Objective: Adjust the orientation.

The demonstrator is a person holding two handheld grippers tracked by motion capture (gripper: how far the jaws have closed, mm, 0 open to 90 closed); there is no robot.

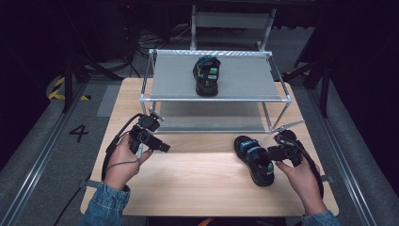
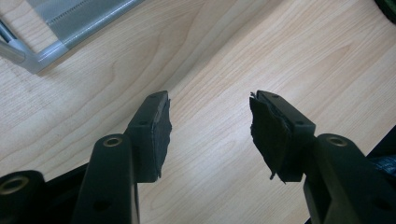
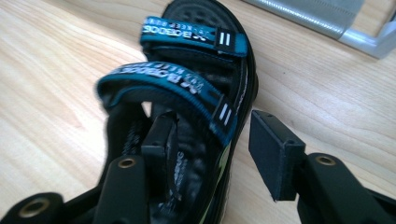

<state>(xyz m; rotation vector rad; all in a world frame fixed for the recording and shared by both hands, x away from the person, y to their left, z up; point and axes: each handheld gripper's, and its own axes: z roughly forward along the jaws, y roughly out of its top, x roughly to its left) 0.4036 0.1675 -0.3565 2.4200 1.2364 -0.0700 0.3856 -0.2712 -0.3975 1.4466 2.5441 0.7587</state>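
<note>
One black sandal with teal straps (image 1: 254, 160) (image 3: 187, 93) lies on the wooden table (image 1: 197, 188) at the front right. My right gripper (image 1: 270, 153) (image 3: 210, 121) stands open astride its right side: one jaw sits inside the footbed under the rear strap, while the other is outside the sole with a small gap. A matching sandal (image 1: 207, 75) rests on the top shelf of the metal rack (image 1: 244, 75). At the table's left my left gripper (image 1: 162, 147) (image 2: 210, 107) is open over bare wood, with nothing between its pads.
The rack has a lower shelf (image 1: 211, 122) close to the tabletop, and its corner tubes (image 2: 42, 56) (image 3: 327, 18) lie near both grippers. Beyond the table are a grey metal frame (image 1: 233, 21), dark stands and a floor mark "4" (image 1: 78, 133).
</note>
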